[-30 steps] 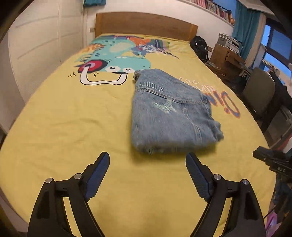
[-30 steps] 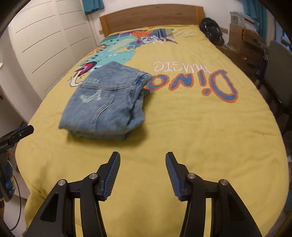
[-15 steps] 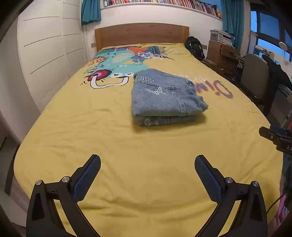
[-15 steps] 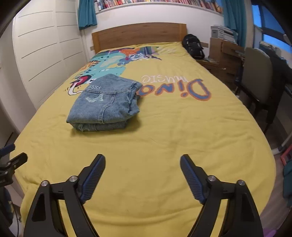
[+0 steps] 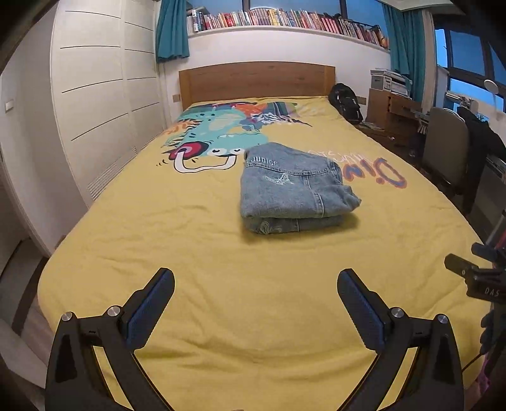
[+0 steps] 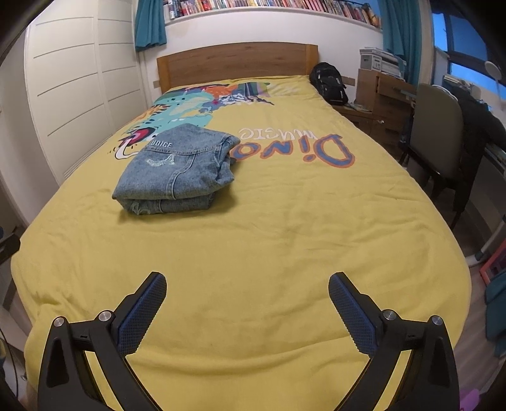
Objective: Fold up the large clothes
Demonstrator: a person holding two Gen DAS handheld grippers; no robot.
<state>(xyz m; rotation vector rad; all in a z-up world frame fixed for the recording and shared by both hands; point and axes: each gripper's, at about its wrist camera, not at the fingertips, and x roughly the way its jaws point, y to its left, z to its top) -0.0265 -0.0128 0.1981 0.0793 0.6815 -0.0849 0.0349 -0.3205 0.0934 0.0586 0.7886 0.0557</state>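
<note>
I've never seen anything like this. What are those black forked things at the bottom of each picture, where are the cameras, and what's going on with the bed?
Those black forks are handheld grippers, not a robot: a person holds one in each hand. Each carries a wide-angle camera that looks out along its two blue-padded fingers, so one picture comes from the left gripper and the other from the right gripper. Both are open and hold nothing. They hover over the near end of a bed with a yellow cartoon dinosaur cover. On it lies a denim garment, folded into a neat rectangle and untouched by either gripper. Beyond are a wooden headboard, a shelf of books and a black backpack.
</note>
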